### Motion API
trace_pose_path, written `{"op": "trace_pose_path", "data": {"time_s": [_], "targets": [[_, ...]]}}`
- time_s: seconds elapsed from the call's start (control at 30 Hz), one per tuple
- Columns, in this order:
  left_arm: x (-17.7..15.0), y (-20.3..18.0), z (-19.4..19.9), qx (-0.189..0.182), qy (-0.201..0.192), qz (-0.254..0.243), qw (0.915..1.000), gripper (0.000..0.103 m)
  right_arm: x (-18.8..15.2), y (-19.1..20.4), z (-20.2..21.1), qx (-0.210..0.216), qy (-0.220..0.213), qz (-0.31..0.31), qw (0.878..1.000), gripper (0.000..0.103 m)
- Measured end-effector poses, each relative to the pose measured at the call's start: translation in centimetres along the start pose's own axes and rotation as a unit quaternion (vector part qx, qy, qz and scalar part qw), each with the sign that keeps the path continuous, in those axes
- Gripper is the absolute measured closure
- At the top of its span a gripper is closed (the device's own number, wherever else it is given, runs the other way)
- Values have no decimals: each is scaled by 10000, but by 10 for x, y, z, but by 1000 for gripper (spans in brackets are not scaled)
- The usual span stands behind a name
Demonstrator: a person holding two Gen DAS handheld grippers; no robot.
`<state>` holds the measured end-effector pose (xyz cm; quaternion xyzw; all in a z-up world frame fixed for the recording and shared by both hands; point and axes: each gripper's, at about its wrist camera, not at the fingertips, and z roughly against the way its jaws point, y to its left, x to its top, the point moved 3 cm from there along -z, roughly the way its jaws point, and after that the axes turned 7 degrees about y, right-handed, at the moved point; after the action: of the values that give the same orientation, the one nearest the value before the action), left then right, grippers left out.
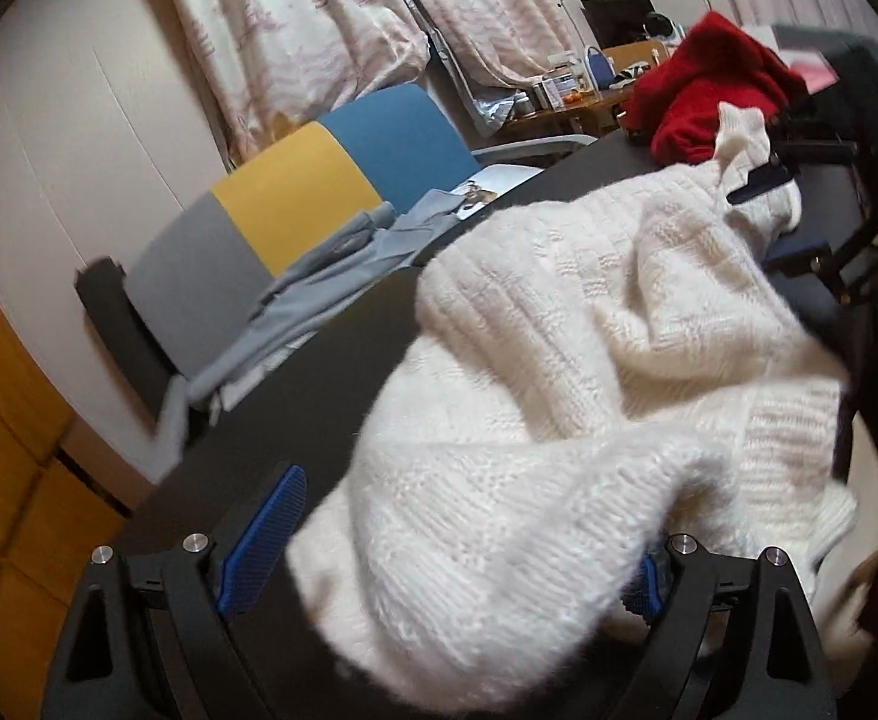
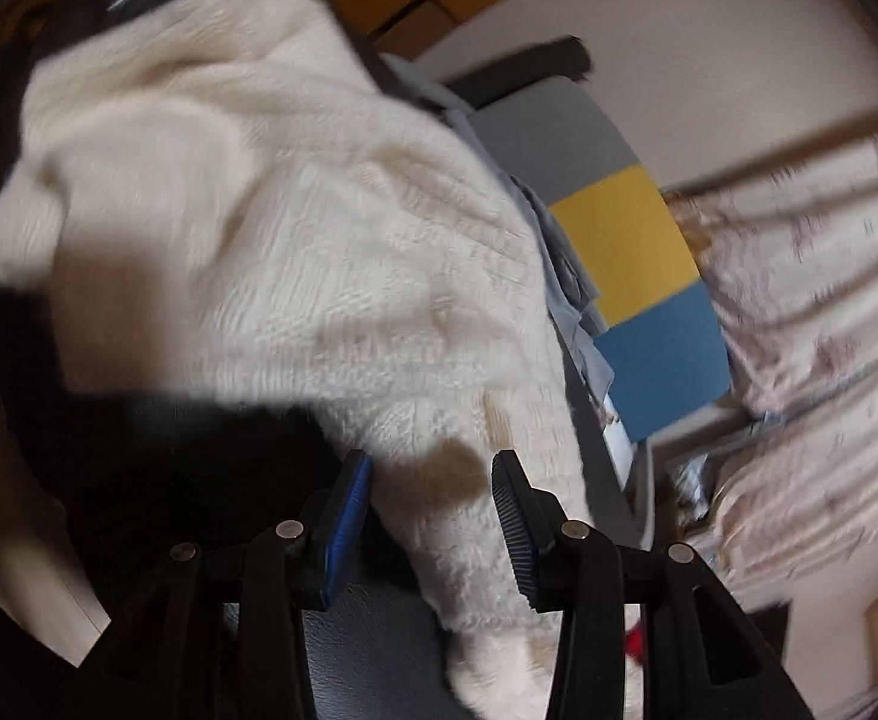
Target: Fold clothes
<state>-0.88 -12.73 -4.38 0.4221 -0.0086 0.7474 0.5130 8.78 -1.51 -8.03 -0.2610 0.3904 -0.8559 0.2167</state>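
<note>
Left wrist view shows the white knitted sweater (image 1: 559,372) bunched in loose folds on the dark table (image 1: 331,348), one bulging fold spilling between the widely spread fingers of the left gripper (image 1: 439,558), which clamp nothing. In the right wrist view the right gripper (image 2: 433,516) also stands well open, the sweater's lower edge lying between its blue pads (image 2: 349,516) without being pinched.

Judging from this, the main risk is a poor grab: the thick, fluffy knit could be caught in several layers at once, so a fold would drag the whole heap instead of one edge. The garment lies near the table's edge, so a pull could slide it off. Beyond it, a red garment (image 1: 709,78) and a pale blue shirt (image 1: 331,264) over the chair (image 1: 295,192) could snag.
</note>
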Motion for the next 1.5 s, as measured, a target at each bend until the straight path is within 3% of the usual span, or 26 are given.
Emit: {"op": "trace_pose_path", "data": {"time_s": [0.23, 0.33, 0.4, 0.43, 0.47, 0.53, 0.6, 0.67, 0.73, 0.83, 0.9, 0.97, 1.0, 1.07, 1.23, 1.37, 1.5], "targets": [[7, -2, -10, -356, 257, 94, 9990, 11, 41, 12, -7, -193, -687, 718, 9949, 61], [8, -1, -15, -567, 382, 274, 9973, 11, 52, 17, -18, 16, -662, 729, 9951, 63], [5, 1, -21, -742, 536, 463, 9947, 11, 53, 11, -23, 418, -574, 418, 9966, 68], [4, 2, -24, -836, 587, 596, 9930, 11, 52, 5, -25, 784, -511, 142, 9955, 75], [3, 3, -26, -962, 632, 752, 9905, 16, 50, -2, -28, 1122, -504, -202, 9922, 85], [1, 5, -30, -1278, 732, 1089, 9831, 33, 44, -15, -36, 1738, -600, -1024, 9776, 92], [-1, 6, -35, -1489, 862, 1394, 9752, 55, 38, -30, -42, 2336, -690, -1835, 9524, 94], [0, 6, -36, -1539, 891, 1601, 9709, 72, 32, -45, -49, 2908, -772, -2627, 9168, 96], [3, 8, -33, -1555, 850, 1793, 9677, 76, 27, -60, -56, 3449, -845, -3389, 8712, 97], [11, 15, -25, -1597, 682, 2121, 9617, 79, 19, -84, -65, 4188, -938, -4462, 7853, 97], [18, 24, -19, -1590, 553, 2340, 9575, 80, 14, -101, -71, 4625, -988, -5118, 7172, 97], [28, 33, -11, -1598, 407, 2537, 9531, 81, 8, -119, -78, 5012, -1026, -5718, 6414, 97], [33, 38, -6, -1614, 319, 2613, 9511, 81, 9, -127, -78, 5133, -1100, -5890, 6145, 97], [46, 46, 7, -1611, 89, 2709, 9490, 81, 14, -143, -73, 5223, -1332, -5962, 5950, 97], [84, 69, 51, -1596, -663, 2838, 9432, 81, 29, -187, -42, 5306, -2094, -6000, 5609, 97], [112, 89, 89, -1572, -1214, 2878, 9369, 81, 41, -218, -21, 5302, -2564, -5958, 5460, 97], [137, 106, 125, -1557, -1648, 2847, 9314, 81, 39, -249, 0, 5330, -2979, -5972, 5201, 97]]}}
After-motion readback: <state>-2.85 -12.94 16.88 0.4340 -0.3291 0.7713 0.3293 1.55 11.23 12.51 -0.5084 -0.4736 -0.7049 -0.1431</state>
